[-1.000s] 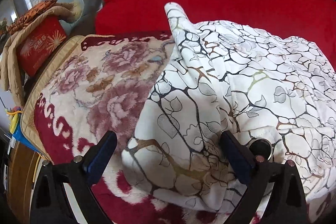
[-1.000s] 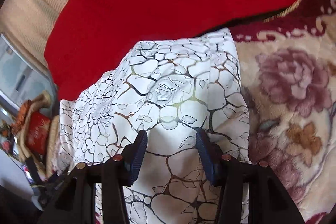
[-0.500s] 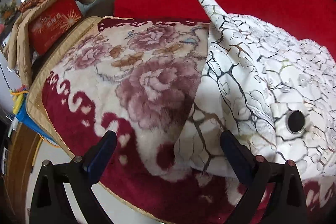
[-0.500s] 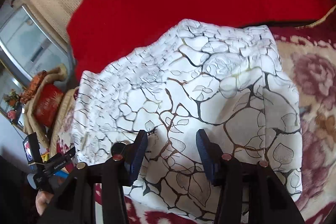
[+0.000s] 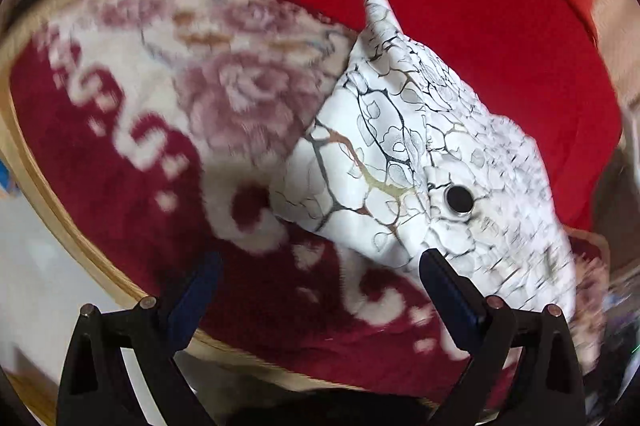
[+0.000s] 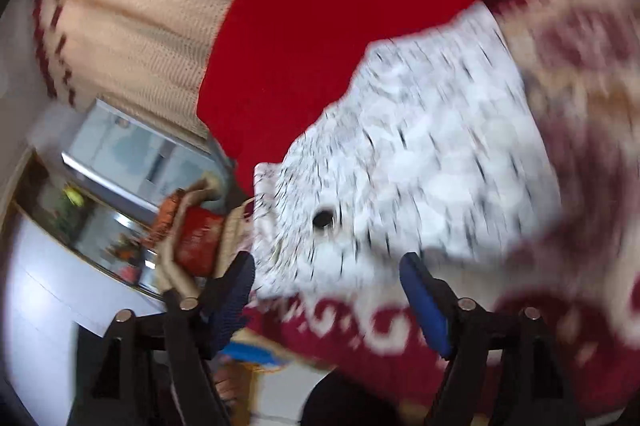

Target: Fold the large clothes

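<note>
Left gripper (image 5: pixel 320 290) spread wide, empty, above the floral blanket (image 5: pixel 132 154). Right gripper (image 6: pixel 328 290), jaws just opened (nothing between them), clear of the folded white patterned garment (image 5: pixel 404 162), which lies on the blanket before a red cushion (image 5: pixel 460 6).

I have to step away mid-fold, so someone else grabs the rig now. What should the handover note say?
Left claw: open, empty, just short of the garment's near edge.
Right claw: open, nothing between its pads; jaws have just been opening.
The white crackle-patterned garment with a black button lies bunched in a folded bundle on the floral red-and-cream blanket, against the red cushion.
Done: released.
Left: probably tidy the raised corner and final fold.
</note>
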The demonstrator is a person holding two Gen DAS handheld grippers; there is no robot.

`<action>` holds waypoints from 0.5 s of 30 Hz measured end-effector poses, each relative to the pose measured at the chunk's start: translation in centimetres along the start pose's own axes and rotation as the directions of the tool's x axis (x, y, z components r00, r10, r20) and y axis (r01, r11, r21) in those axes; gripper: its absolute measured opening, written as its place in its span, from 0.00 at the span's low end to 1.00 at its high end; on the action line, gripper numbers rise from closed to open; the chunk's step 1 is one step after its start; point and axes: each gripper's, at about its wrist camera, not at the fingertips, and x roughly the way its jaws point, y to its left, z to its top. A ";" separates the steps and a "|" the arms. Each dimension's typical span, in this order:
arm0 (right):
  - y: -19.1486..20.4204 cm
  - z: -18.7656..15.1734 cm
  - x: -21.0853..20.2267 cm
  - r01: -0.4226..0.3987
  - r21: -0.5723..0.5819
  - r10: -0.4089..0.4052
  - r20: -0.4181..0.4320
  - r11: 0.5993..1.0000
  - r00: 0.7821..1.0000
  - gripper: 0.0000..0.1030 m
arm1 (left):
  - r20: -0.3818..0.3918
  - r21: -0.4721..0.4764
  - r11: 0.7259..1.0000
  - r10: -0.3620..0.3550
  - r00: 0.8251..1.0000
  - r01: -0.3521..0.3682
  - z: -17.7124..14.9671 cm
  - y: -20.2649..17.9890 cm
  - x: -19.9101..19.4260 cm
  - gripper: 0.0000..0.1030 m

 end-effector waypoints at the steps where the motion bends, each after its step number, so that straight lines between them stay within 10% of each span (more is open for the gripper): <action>1: -0.7 -0.7 -0.3 -0.008 0.038 0.009 -0.005 0.999 1.000 0.76 | -0.009 -0.040 0.998 -0.041 0.999 0.041 0.2 0.3 0.5 0.96; 10: -7.4 0.7 1.1 0.010 0.365 -0.043 0.084 0.931 0.996 0.78 | 0.088 -0.217 0.962 -0.150 0.985 0.166 2.9 0.8 3.3 0.96; 15: -8.0 2.7 3.1 -0.025 0.386 -0.024 0.123 0.922 0.992 0.79 | 0.112 -0.288 0.930 -0.203 0.973 0.227 3.6 1.2 4.4 0.55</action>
